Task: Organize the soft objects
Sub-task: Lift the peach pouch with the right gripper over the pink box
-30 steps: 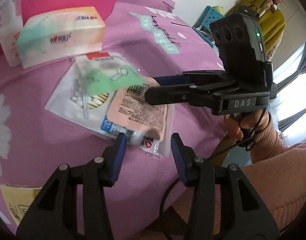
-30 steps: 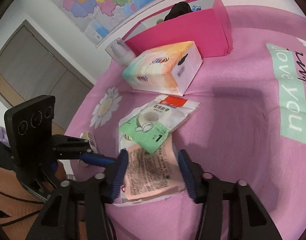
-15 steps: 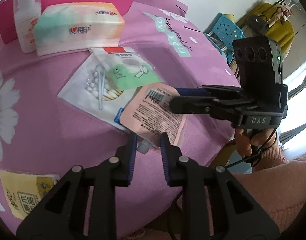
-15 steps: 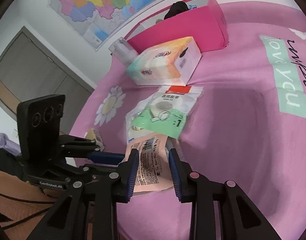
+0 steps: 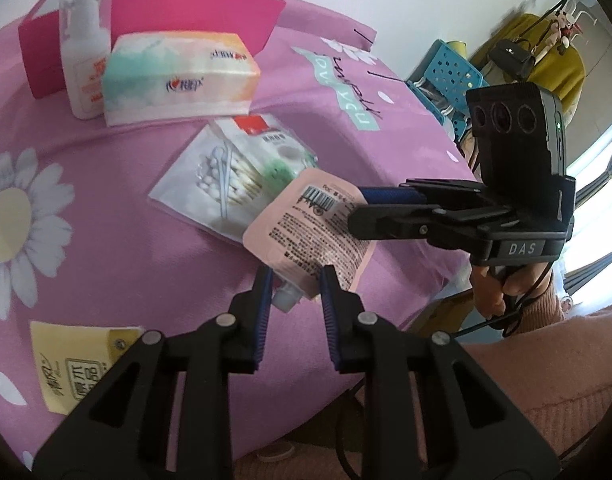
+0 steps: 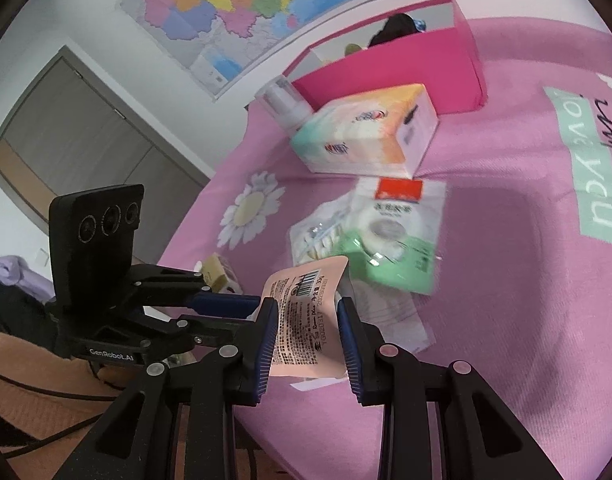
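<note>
Both claws have closed onto the pink sachet since the earlier frames, where their jaws stood wide around it while it lay flat on the heap; now the pink sachet (image 5: 310, 228) is tipped up off the pink cloth (image 5: 126, 264), its barcode end raised toward the far side. From the left wrist view the left claw (image 5: 296, 280) pinches the sachet's near end, right by the white spout cap, jaws narrowed almost fully. From the right wrist view the right claw (image 6: 306, 320) clamps the sachet (image 6: 306, 316) across its width, blue pads pressing on either edge so that the pack bows a little between them.

Left behind on the cloth lie the cotton swab bag (image 5: 222, 184) and the green-labelled packet (image 6: 390, 256), overlapping each other. Beyond them sit the tissue pack (image 5: 178, 76), a white bottle (image 5: 84, 60) and, furthest away, the pink box (image 5: 194, 20), which already holds some dark items.

What the next move likely turns on: the sachet's long axis runs from the left claw away toward the box, and the box lies straight ahead of both claws past the tissue pack. Neither hand looks clearly nearer, so a carry would have to rise over the tissue pack with both grips kept in step, or one claw would need to let go first
</note>
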The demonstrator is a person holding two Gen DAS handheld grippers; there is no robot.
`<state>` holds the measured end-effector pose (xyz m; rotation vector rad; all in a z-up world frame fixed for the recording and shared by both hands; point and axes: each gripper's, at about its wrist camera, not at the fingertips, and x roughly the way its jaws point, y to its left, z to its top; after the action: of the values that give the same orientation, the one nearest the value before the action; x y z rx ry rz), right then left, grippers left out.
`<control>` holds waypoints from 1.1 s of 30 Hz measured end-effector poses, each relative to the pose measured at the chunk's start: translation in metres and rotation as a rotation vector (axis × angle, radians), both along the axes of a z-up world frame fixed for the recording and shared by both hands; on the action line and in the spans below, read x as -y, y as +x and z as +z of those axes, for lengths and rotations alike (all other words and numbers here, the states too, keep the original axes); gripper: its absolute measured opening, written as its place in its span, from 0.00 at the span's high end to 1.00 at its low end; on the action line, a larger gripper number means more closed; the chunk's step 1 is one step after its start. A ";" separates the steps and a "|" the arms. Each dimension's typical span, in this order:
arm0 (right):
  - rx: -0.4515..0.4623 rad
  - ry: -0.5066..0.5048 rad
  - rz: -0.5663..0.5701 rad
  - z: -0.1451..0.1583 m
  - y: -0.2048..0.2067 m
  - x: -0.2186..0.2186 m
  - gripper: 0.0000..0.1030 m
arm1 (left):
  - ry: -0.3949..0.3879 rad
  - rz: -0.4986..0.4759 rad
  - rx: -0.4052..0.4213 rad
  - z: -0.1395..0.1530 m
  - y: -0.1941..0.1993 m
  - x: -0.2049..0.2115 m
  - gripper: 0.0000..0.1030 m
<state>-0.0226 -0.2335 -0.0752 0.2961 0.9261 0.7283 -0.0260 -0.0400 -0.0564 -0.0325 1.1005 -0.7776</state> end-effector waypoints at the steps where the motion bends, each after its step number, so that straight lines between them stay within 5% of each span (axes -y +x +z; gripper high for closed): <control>1: 0.006 0.001 0.000 0.002 0.000 -0.001 0.69 | -0.003 0.002 0.007 0.003 0.001 -0.001 0.75; 16: 0.144 0.012 -0.008 0.047 0.024 0.001 0.69 | -0.014 0.055 0.172 0.058 0.030 -0.005 0.75; 33: 0.300 0.046 -0.067 0.115 0.098 0.008 0.69 | 0.026 0.136 0.327 0.118 0.113 0.012 0.75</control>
<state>0.0755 -0.2412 0.0396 0.2488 0.6138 0.7103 0.0873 -0.0520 0.0616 0.0400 0.7891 -0.6208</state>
